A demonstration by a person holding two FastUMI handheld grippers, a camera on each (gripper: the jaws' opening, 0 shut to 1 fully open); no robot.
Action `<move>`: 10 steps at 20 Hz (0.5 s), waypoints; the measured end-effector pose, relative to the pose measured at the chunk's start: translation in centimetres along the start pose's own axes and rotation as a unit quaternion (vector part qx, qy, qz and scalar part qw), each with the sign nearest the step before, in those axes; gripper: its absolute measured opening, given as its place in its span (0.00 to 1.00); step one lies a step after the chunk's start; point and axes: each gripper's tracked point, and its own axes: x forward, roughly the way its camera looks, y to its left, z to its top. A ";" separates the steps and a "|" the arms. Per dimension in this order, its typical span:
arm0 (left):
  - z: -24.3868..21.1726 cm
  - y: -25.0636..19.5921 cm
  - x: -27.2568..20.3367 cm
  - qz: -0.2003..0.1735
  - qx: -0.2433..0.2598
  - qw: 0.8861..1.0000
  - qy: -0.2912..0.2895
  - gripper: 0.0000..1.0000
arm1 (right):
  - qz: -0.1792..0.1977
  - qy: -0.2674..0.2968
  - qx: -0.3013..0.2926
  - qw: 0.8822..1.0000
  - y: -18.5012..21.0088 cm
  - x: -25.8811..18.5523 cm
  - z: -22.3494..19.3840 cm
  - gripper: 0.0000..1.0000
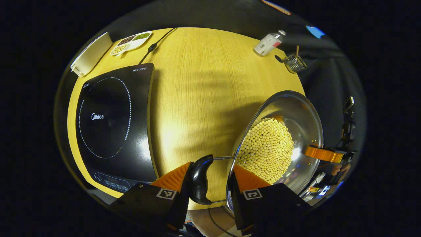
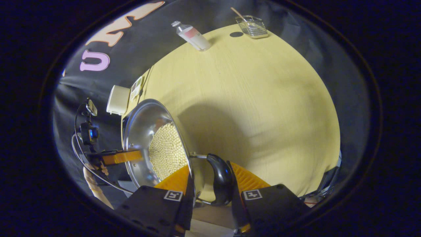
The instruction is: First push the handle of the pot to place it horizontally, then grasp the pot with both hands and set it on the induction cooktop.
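Observation:
A steel pot [image 1: 302,115] holding pale round beans [image 1: 268,148] hangs to the right of the black induction cooktop [image 1: 111,121] and casts a wide shadow on the wooden table [image 1: 204,75]. My left gripper [image 1: 210,177] is shut across a black side handle [image 1: 200,179] and the pot wall, with one finger inside the rim. The right gripper [image 1: 324,154] grips the far rim. In the right gripper view, my right gripper [image 2: 212,179] is shut on the other black handle [image 2: 222,179] and the wall of the pot [image 2: 144,121]. The left gripper [image 2: 121,157] holds the opposite side.
At the table's back edge stand a white box [image 1: 90,56], a divided dish of grains [image 1: 131,42], the cooktop's cable [image 1: 154,46], a bottle [image 1: 268,42] and a wire basket [image 1: 295,62]. A hand [image 2: 93,177] shows behind the left gripper.

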 end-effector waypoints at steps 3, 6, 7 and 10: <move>0.5 0.0 0.3 -0.009 0.018 1.000 0.003 0.59 | -0.009 -0.014 0.018 1.000 1.1 -0.9 -1.8 0.52; 1.1 -0.1 0.6 -0.017 0.038 0.999 0.010 0.61 | -0.021 -0.030 0.037 0.999 2.6 -1.5 -4.0 0.52; 1.5 -0.1 0.7 -0.020 0.046 0.999 0.011 0.61 | -0.022 -0.035 0.044 0.998 3.4 -1.5 -4.8 0.52; 1.7 0.1 0.7 -0.025 0.069 0.997 0.009 0.61 | -0.026 -0.051 0.059 0.997 5.9 -1.6 -6.6 0.52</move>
